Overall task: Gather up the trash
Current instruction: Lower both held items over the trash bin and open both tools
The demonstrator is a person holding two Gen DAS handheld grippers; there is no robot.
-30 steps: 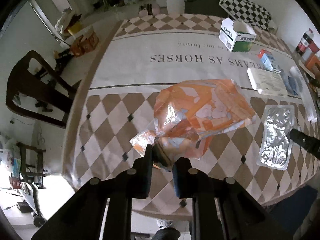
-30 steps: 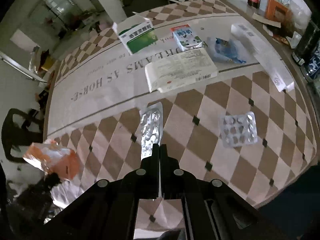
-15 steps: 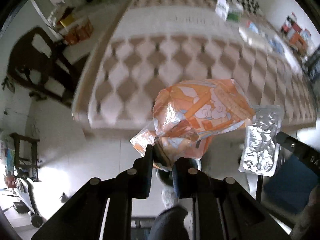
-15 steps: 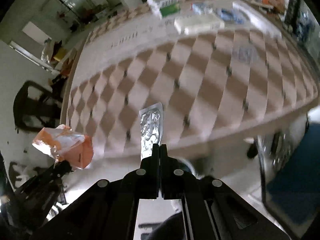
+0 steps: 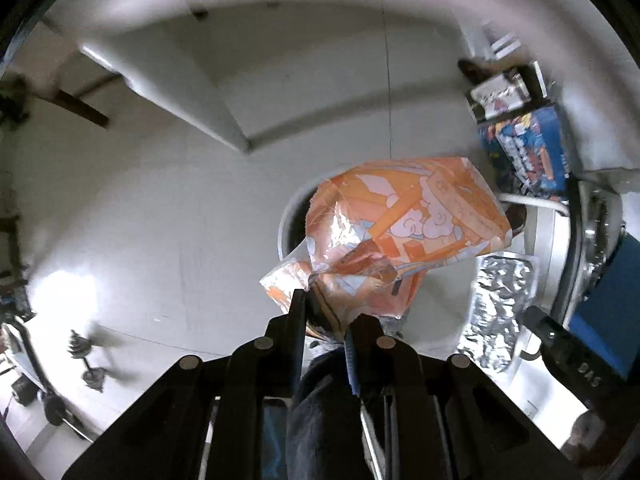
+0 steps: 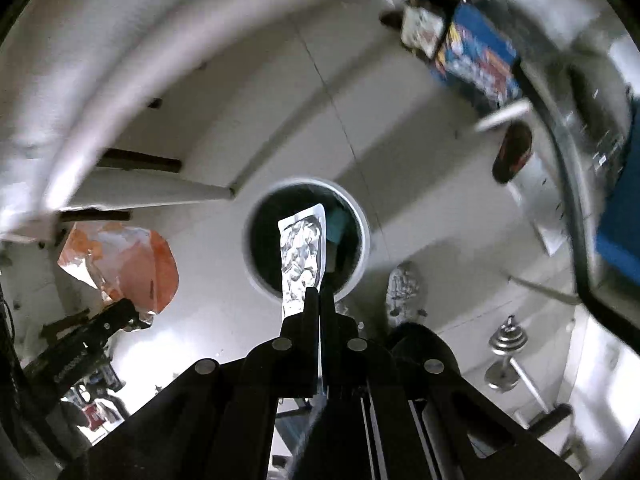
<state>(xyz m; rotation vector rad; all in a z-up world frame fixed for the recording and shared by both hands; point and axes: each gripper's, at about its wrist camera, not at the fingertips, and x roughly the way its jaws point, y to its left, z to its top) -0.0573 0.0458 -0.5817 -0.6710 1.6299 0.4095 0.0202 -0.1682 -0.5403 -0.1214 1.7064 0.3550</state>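
Both pieces are picked up, neither dropped yet. The left gripper (image 5: 326, 316) has its jaws nearly closed on a corner of the crinkly orange-and-white plastic snack wrapper (image 5: 404, 236), which hangs over the round white-rimmed trash bin (image 6: 306, 240). The right gripper (image 6: 319, 300) is clamped fully closed on the silver foil blister sheet (image 6: 302, 256), dangling right over the bin's dark mouth, wrapper off at its 9 o'clock. Left to do, I'd say: let both go. Can't see if any trash remains elsewhere.
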